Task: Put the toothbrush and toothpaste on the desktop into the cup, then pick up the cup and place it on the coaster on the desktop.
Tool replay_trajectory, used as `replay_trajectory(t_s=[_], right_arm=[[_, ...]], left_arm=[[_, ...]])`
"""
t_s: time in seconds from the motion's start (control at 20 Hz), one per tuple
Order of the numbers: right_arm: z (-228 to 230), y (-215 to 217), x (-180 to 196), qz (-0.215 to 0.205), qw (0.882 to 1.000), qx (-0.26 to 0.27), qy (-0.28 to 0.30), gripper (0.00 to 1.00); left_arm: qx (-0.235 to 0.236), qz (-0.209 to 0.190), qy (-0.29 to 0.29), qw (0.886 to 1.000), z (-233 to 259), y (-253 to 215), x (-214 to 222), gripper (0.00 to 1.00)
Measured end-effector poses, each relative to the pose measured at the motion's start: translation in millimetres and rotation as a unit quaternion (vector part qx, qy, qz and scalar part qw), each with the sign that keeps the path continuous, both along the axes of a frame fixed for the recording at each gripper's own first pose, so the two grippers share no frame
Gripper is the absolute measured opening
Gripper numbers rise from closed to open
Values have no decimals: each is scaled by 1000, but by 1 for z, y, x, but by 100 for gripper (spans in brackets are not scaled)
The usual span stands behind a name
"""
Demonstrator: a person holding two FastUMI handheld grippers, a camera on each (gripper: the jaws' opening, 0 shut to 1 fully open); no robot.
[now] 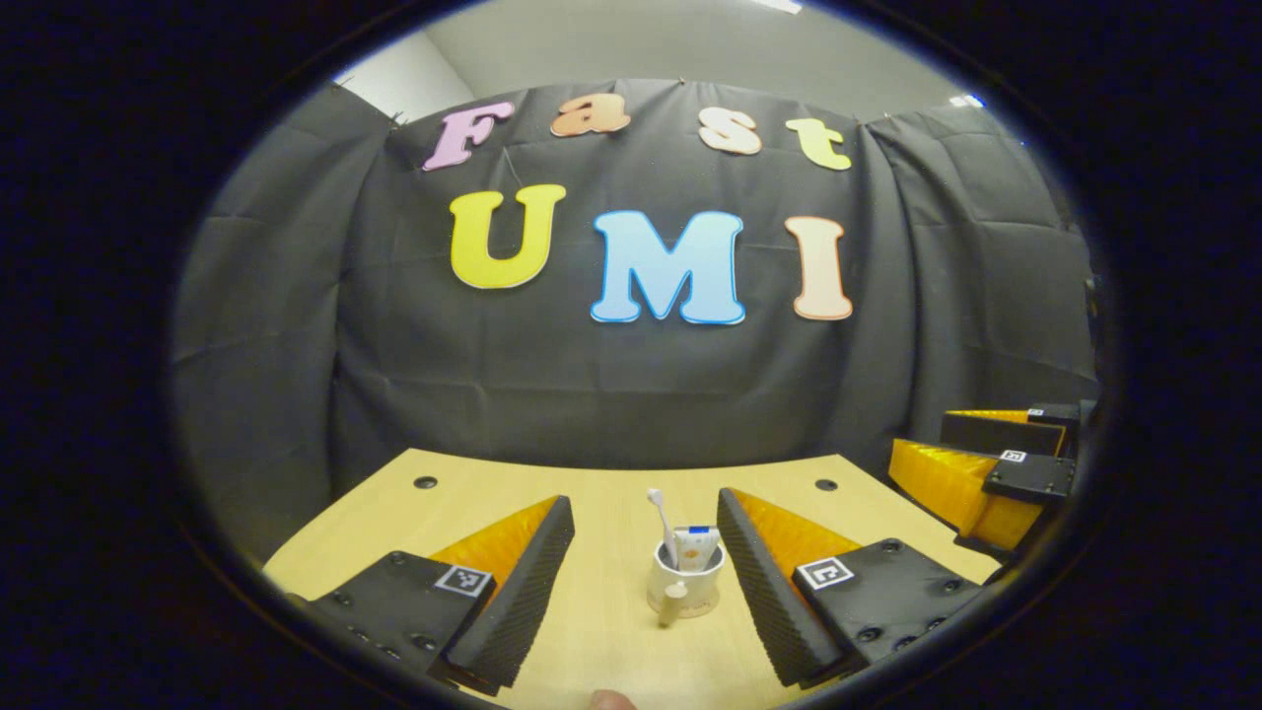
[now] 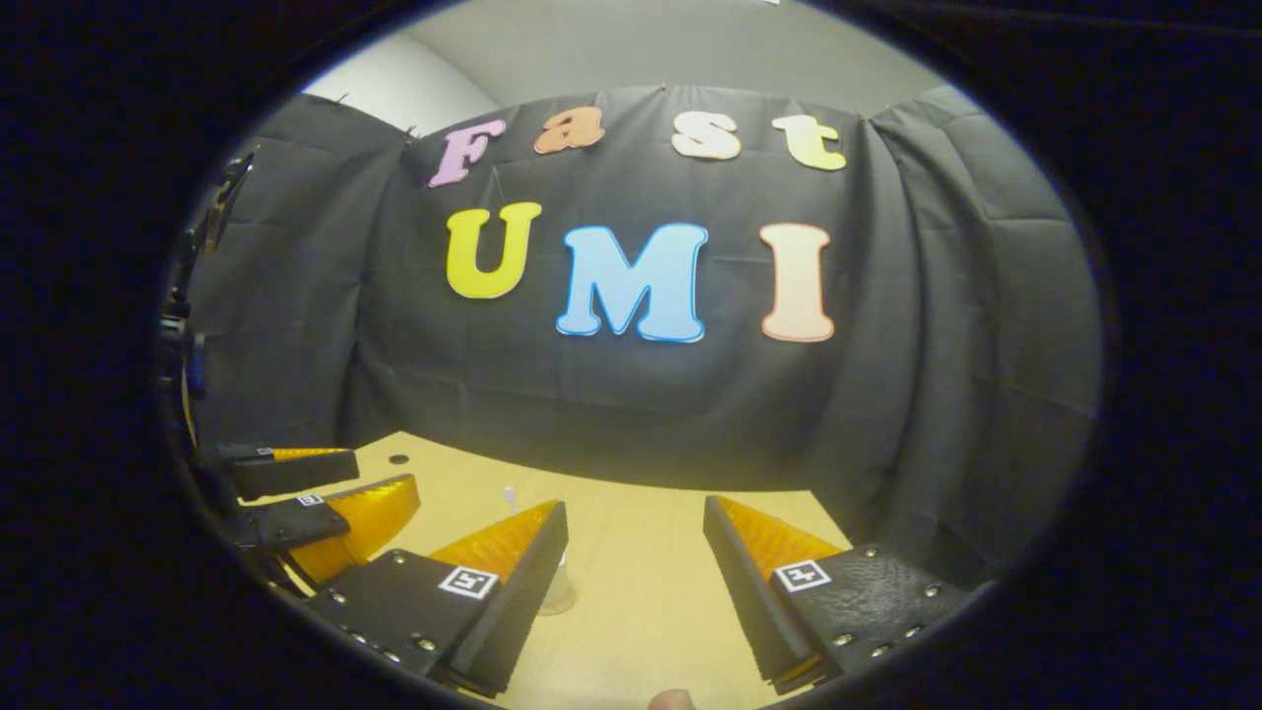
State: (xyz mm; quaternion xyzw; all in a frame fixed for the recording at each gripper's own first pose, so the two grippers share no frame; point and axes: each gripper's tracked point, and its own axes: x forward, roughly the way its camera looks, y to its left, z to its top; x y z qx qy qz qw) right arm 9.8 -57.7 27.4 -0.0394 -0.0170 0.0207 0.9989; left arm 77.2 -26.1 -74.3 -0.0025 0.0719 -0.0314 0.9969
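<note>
We are holding the left hand-held gripper and the right hand-held gripper wide open and empty over the pale wooden table, facing the black cloth wall, while the white cup, carrying the toothbrush and toothpaste, is standing between the left fingers.

**Two low cameras face the booth's back wall**

The left gripper view looks forward from low over the tabletop toward the black cloth wall, with the cup close ahead between the left gripper fingers. The right gripper view faces the same wall from a similar height, set off to the side. Both share the wall and tabletop; each catches the other gripper at its edge, the right gripper in the left gripper view's right margin.
</note>
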Motion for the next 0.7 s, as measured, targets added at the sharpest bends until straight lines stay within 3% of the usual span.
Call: replay_trajectory(t_s=[0.2,0.7], right_arm=[[19,5,4,-13,1000,11,-27,86],[20,20,14,-2,1000,12,-19,87]], left_arm=[[-3,2,-38,999,25,12,-3,95],[3,17,-53,998,36,36,-10,95]])
